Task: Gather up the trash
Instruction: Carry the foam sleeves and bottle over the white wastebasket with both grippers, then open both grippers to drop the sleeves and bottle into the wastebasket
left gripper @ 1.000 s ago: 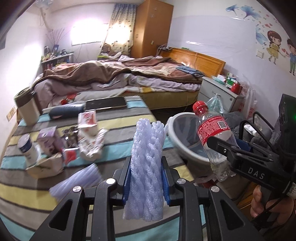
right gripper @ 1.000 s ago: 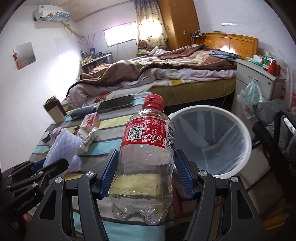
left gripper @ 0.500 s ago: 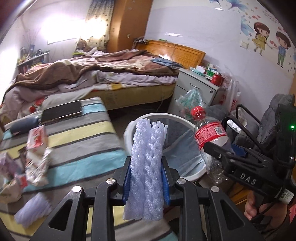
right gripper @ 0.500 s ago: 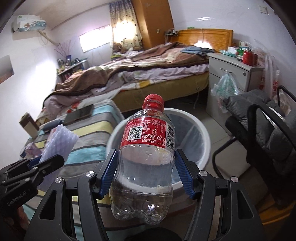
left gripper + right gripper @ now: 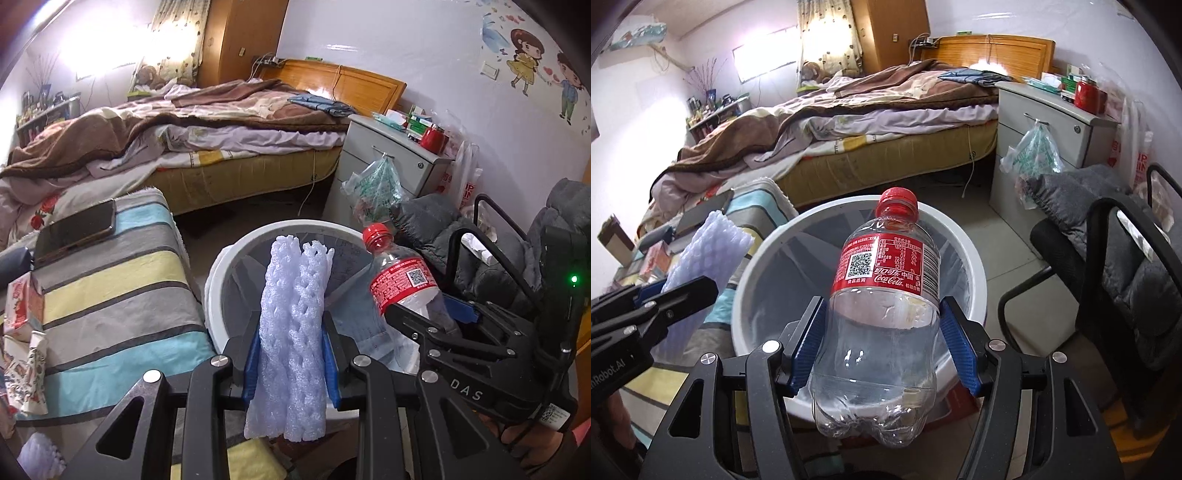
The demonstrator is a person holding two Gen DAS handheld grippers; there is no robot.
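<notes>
1. Your left gripper (image 5: 290, 360) is clamped on a white foam net sleeve (image 5: 291, 332); the sleeve stands upright between the blue pads, in front of the white trash bin (image 5: 221, 266).
2. Your right gripper (image 5: 882, 350) is clamped on a clear plastic bottle (image 5: 886, 295) with a red cap; the bottle stands upright over the bin's near rim (image 5: 746, 266).
3. The bin stands on the floor just beside the striped table (image 5: 110, 280); more wrappers (image 5: 22, 332) lie on the table's left side.

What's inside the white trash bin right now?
The white trash bin shows a clear liner and bare grey walls; paper seems to lie low on its near side in the left view. The Coca-Cola bottle and foam net sleeve cover part of its bottom.
</notes>
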